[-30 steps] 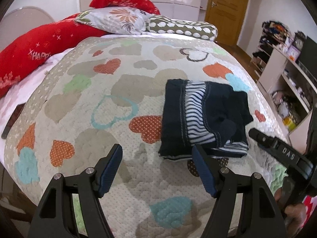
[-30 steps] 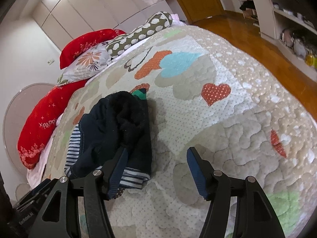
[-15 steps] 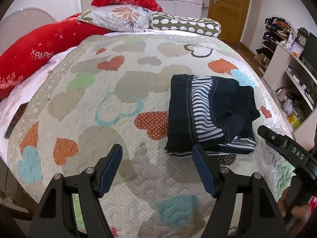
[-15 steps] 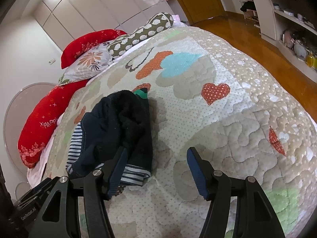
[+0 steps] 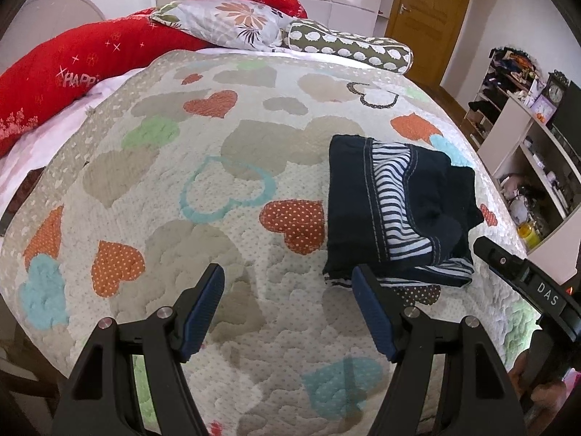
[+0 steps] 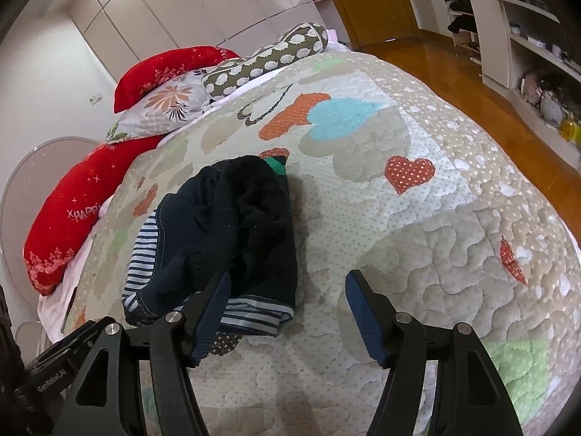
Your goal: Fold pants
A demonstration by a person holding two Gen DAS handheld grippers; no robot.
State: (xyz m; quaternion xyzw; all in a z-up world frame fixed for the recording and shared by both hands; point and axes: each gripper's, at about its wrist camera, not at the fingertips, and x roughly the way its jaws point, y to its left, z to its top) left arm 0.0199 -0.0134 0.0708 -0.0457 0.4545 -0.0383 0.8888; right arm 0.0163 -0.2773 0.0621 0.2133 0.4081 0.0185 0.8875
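The dark navy pants (image 5: 399, 210) with a blue-and-white striped lining lie folded into a compact bundle on the heart-patterned quilt (image 5: 203, 167). They also show in the right wrist view (image 6: 225, 232). My left gripper (image 5: 287, 309) is open and empty, held above the quilt just near of and left of the bundle. My right gripper (image 6: 287, 312) is open and empty, just near of the bundle's right edge. The right gripper's body (image 5: 526, 283) shows at the right in the left wrist view.
Red pillows (image 5: 72, 72), a floral pillow (image 5: 232, 25) and a spotted bolster (image 5: 348, 47) lie at the bed's head. White shelves (image 5: 537, 152) with clutter stand right of the bed. A wooden door (image 5: 428, 14) and wood floor (image 6: 472, 61) lie beyond.
Both grippers have pulled back slightly from the folded pants and stay open. The pants bundle has not moved.
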